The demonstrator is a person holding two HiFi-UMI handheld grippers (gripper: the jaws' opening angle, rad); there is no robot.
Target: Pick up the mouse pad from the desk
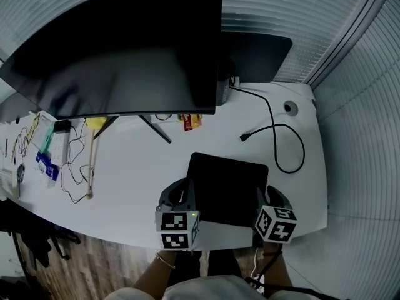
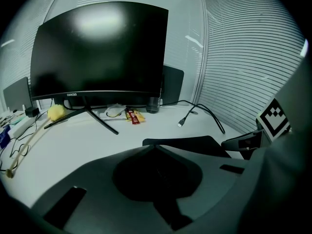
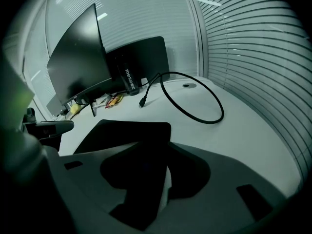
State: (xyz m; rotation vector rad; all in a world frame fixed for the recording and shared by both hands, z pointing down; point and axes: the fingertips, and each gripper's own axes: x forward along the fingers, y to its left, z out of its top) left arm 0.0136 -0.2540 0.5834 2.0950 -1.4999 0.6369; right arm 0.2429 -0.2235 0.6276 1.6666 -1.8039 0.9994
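Note:
The black mouse pad (image 1: 228, 189) lies flat on the white desk (image 1: 144, 167) near its front edge. My left gripper (image 1: 185, 191) sits at the pad's left edge, and in the left gripper view the pad (image 2: 190, 143) runs into its dark jaw hollow (image 2: 157, 173); the gap there is too dark to judge. My right gripper (image 1: 265, 200) is at the pad's near right corner. In the right gripper view the pad (image 3: 126, 133) reaches in between the jaws (image 3: 151, 179), which stand wide, with white desk showing beside the pad's edge.
A large dark monitor (image 1: 125, 49) on a splayed stand fills the back. A black cable (image 1: 284, 142) loops on the desk right of the pad. Red snack packets (image 1: 190, 122) lie under the screen, and wires and small items (image 1: 62, 161) crowd the left. Window blinds (image 1: 362, 105) close off the right.

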